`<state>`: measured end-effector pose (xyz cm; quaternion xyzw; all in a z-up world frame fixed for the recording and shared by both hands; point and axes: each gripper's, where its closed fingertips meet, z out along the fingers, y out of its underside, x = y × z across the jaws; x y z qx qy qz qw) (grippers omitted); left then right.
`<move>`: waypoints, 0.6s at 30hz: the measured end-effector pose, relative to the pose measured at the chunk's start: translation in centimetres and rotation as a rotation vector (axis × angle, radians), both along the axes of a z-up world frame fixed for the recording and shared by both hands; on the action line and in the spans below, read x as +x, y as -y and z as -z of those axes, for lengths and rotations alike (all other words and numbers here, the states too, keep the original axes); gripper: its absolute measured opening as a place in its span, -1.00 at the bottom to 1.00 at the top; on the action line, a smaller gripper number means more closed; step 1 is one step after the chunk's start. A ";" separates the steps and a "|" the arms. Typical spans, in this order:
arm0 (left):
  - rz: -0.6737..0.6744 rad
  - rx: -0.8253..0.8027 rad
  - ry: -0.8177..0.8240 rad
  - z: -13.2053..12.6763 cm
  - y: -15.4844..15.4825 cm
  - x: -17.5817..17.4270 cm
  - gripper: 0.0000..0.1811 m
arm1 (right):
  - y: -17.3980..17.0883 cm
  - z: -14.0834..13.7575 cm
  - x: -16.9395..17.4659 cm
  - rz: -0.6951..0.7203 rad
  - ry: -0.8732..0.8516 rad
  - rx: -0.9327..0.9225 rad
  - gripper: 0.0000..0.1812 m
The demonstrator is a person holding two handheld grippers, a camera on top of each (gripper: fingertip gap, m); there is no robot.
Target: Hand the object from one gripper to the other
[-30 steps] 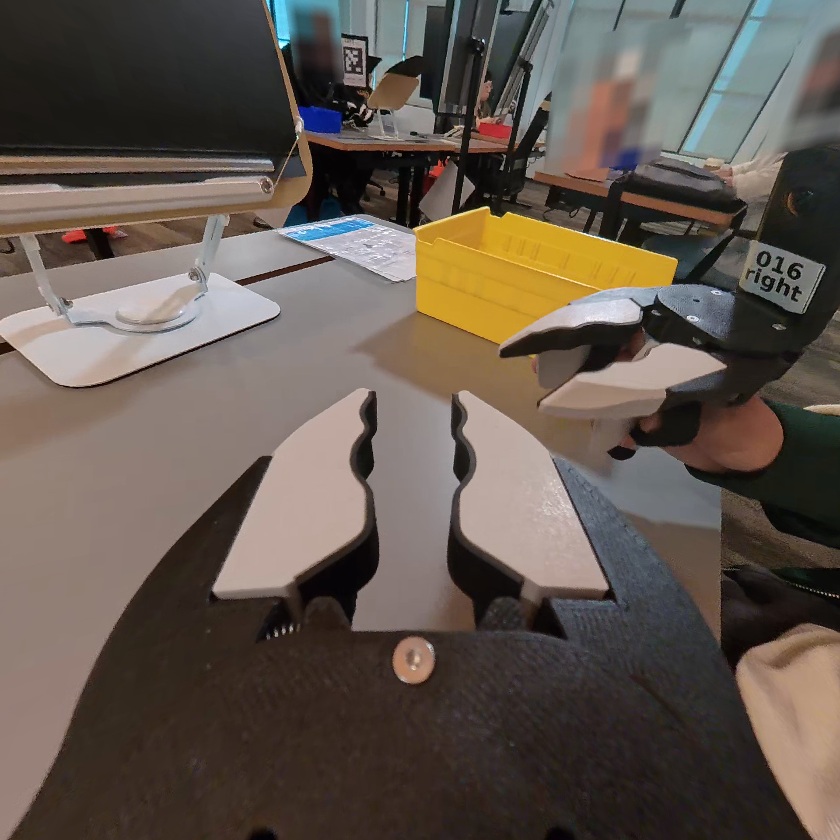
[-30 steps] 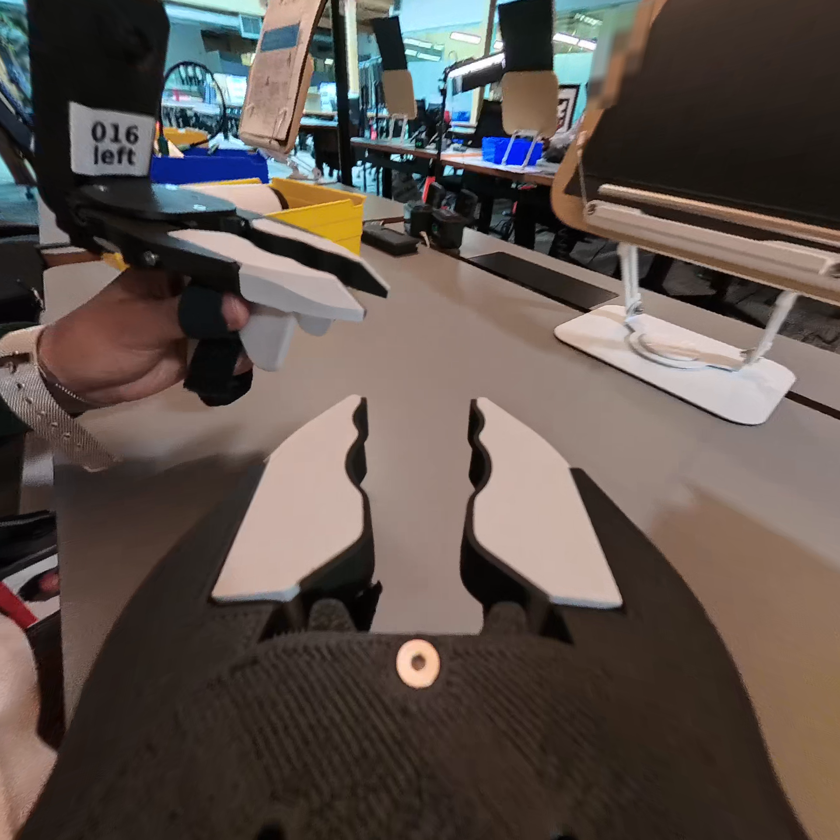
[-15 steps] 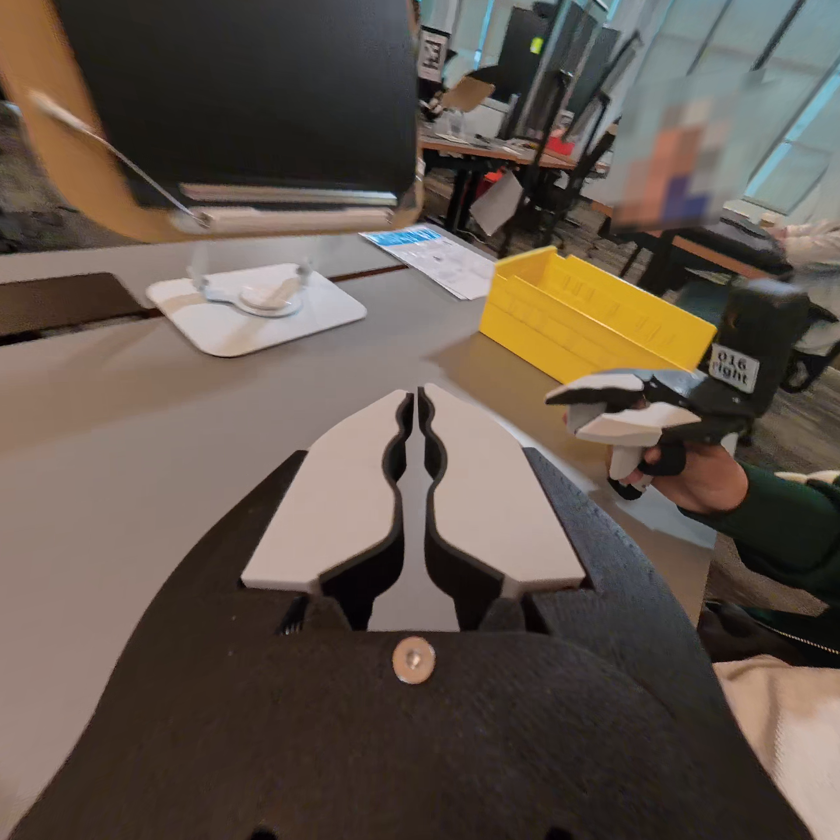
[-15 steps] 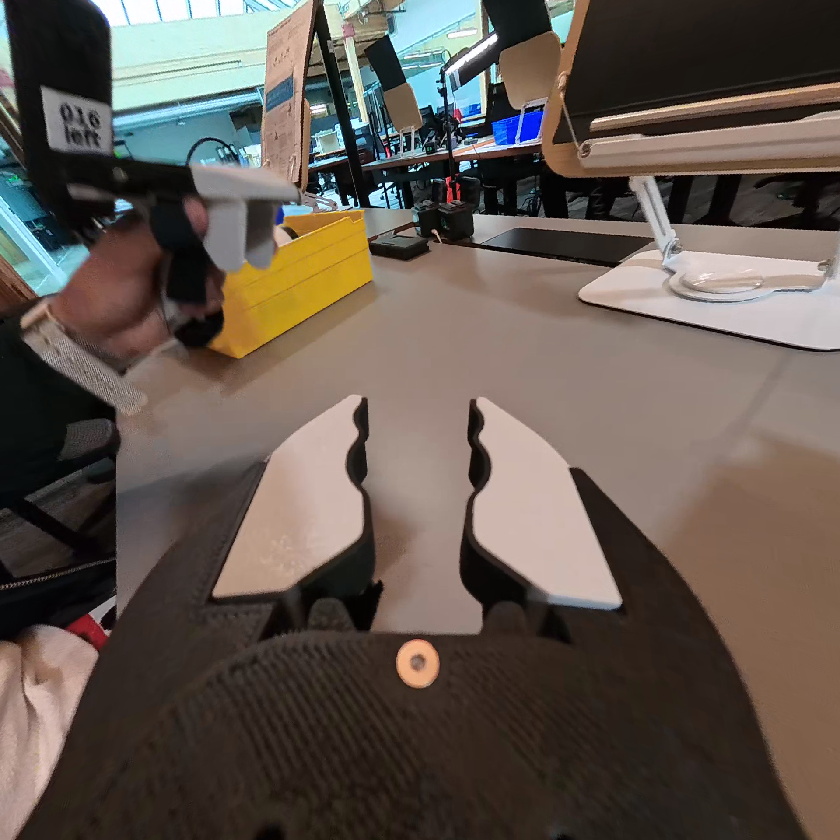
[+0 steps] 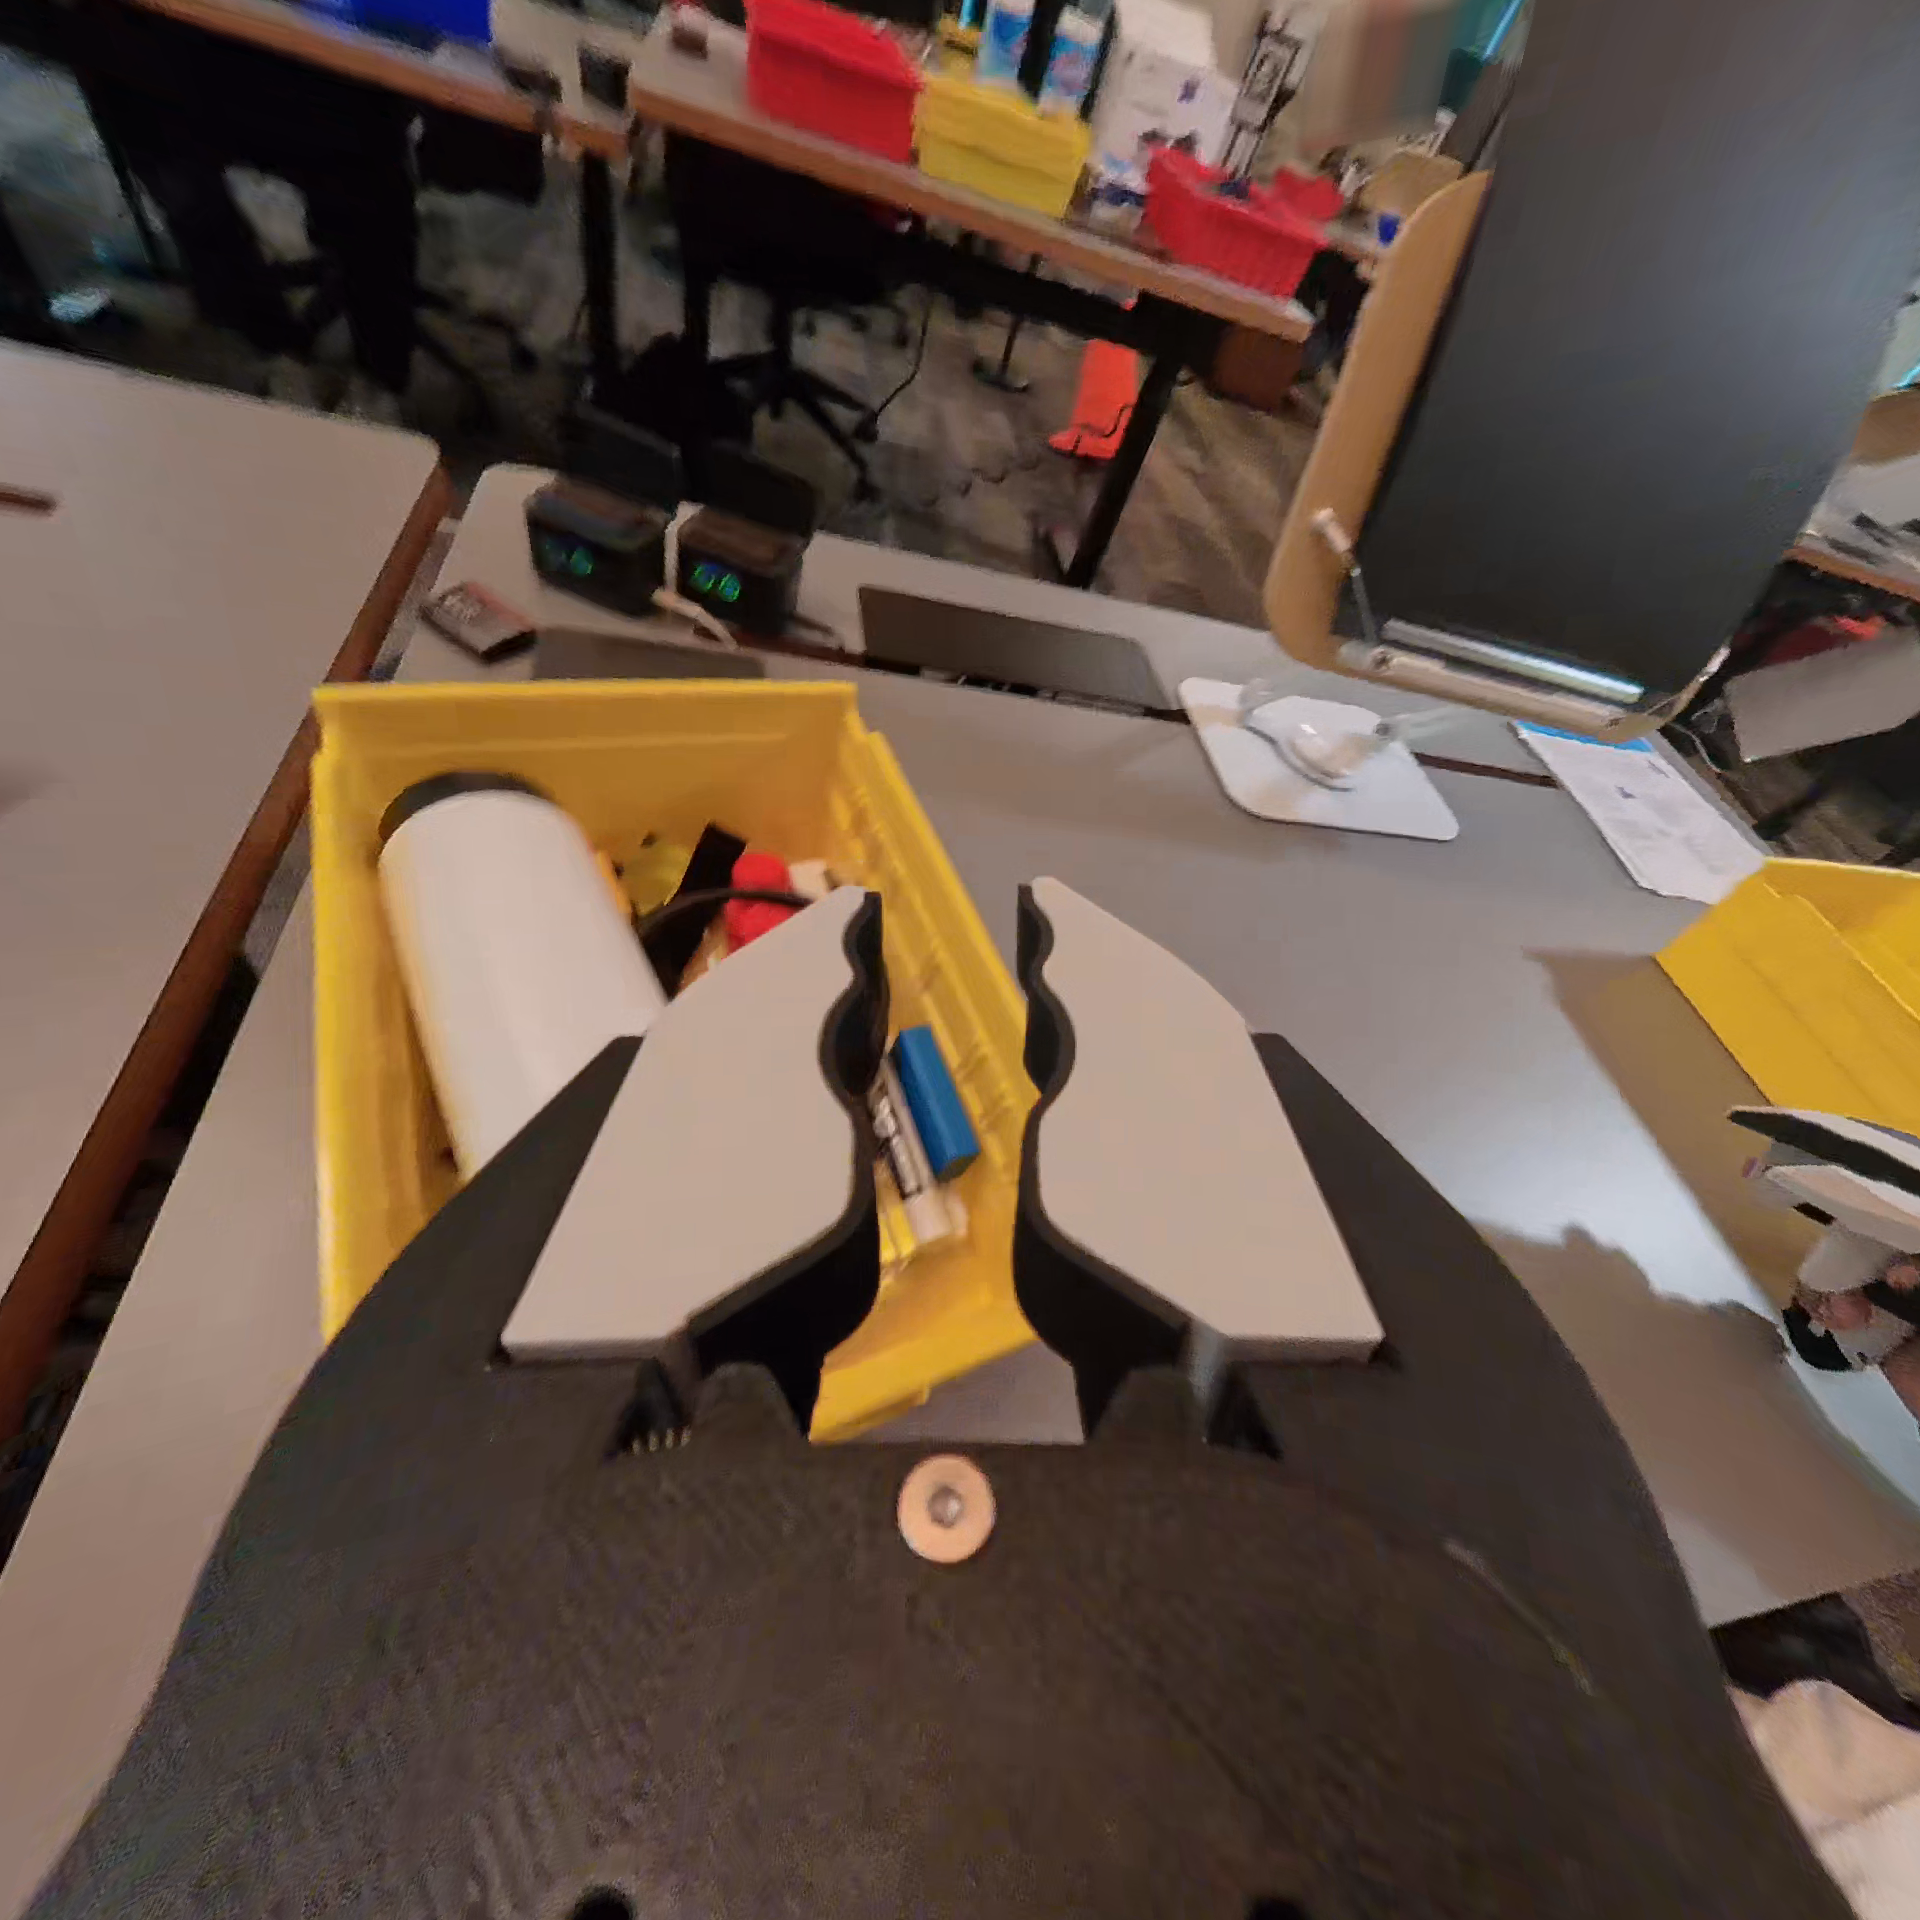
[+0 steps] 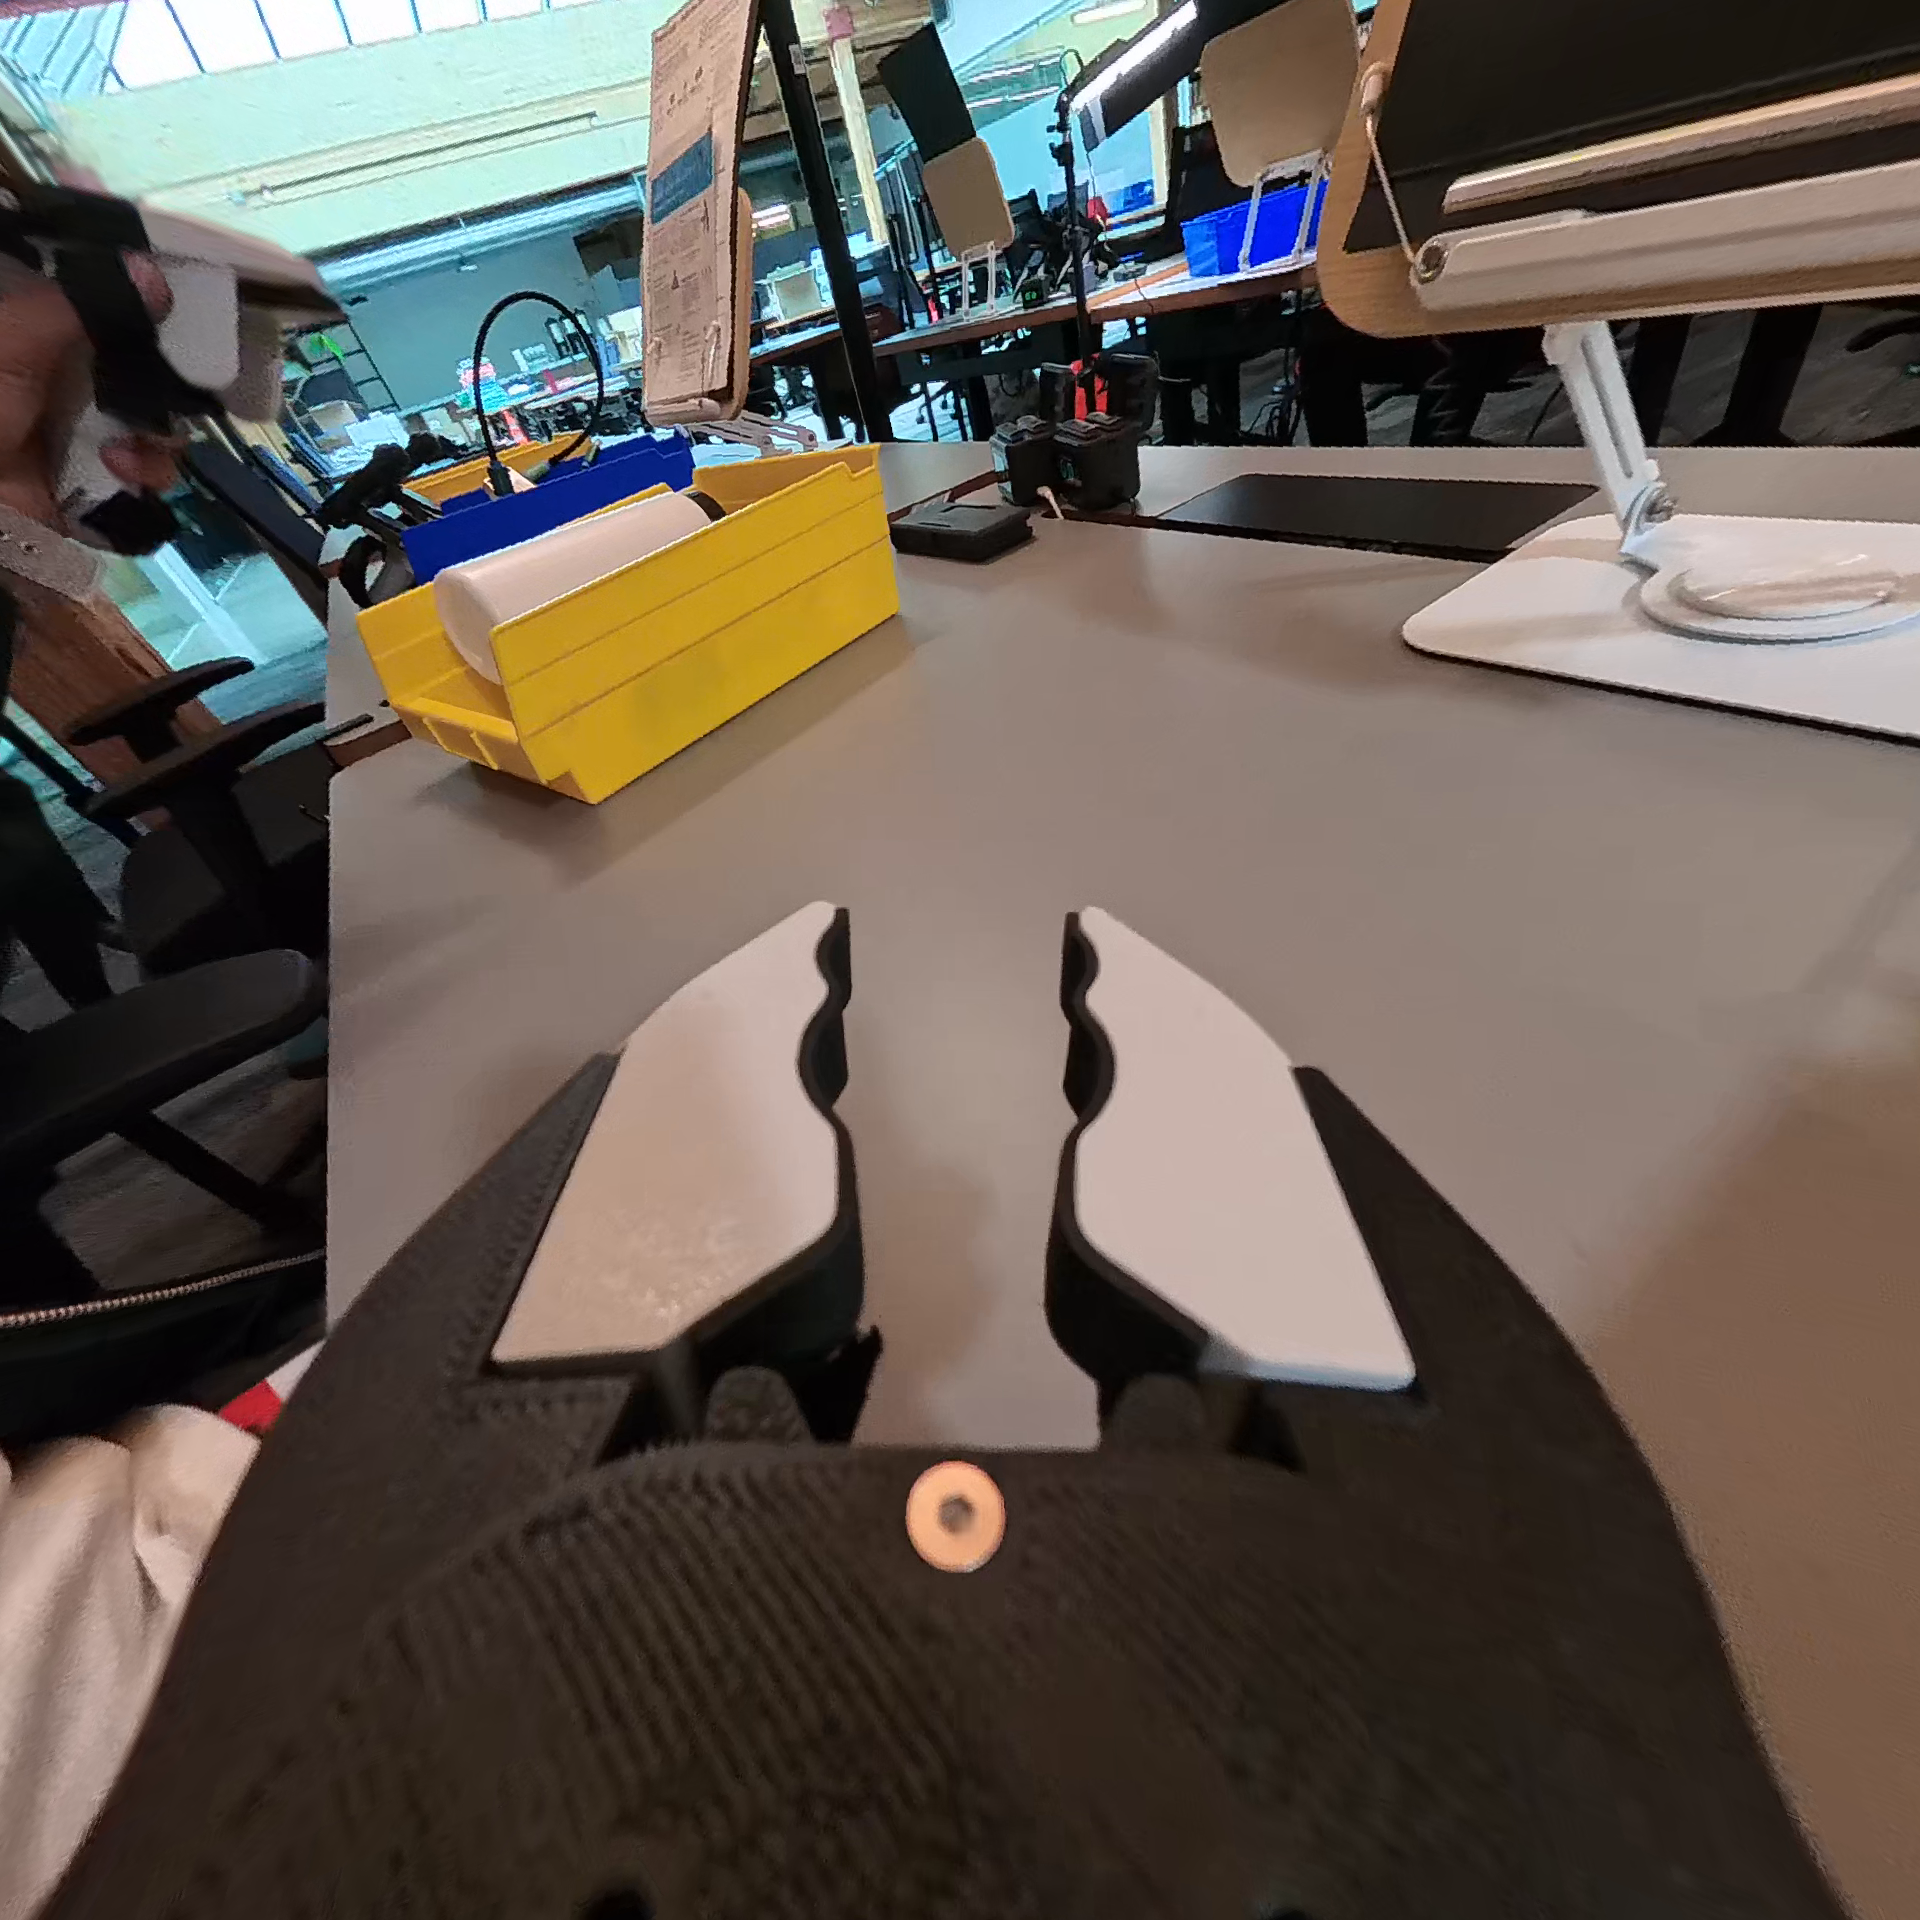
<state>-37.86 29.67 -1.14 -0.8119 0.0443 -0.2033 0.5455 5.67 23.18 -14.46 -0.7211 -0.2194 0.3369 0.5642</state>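
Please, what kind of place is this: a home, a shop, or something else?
Most likely a shared lab or open-plan workshop. Long work tables carry red and yellow storage bins, office chairs stand at the grey table, and light stands rise further back.

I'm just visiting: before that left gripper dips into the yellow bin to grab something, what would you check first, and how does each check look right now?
1. Left gripper open: ok.
2. Left gripper empty: ok.
3. Left gripper over the yellow bin: ok.
4. Small item reachable: blue-capped marker lies exposed between the fingers: ok.
5. White bottle clear of the marker: ok.
6. Right gripper open, empty, ready to receive: ok.
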 end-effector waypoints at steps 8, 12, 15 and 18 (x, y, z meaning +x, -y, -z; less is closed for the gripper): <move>-0.135 -0.136 -0.136 3.4 0.4 -3.6 -0.48 | -0.1 0.2 -1.3 -0.047 -0.048 -0.042 -0.58; -0.189 -0.258 -0.215 6.2 0.4 -4.8 -0.26 | -0.1 0.2 -1.6 -0.060 -0.043 -0.039 -0.58; -0.172 -0.366 -0.224 8.4 0.3 -4.5 -0.24 | 0.0 0.4 -1.7 -0.064 -0.035 -0.044 -0.58; -0.174 -0.497 -0.272 10.7 0.4 -4.5 -0.12 | 0.0 0.5 -1.5 -0.056 -0.022 -0.039 -0.59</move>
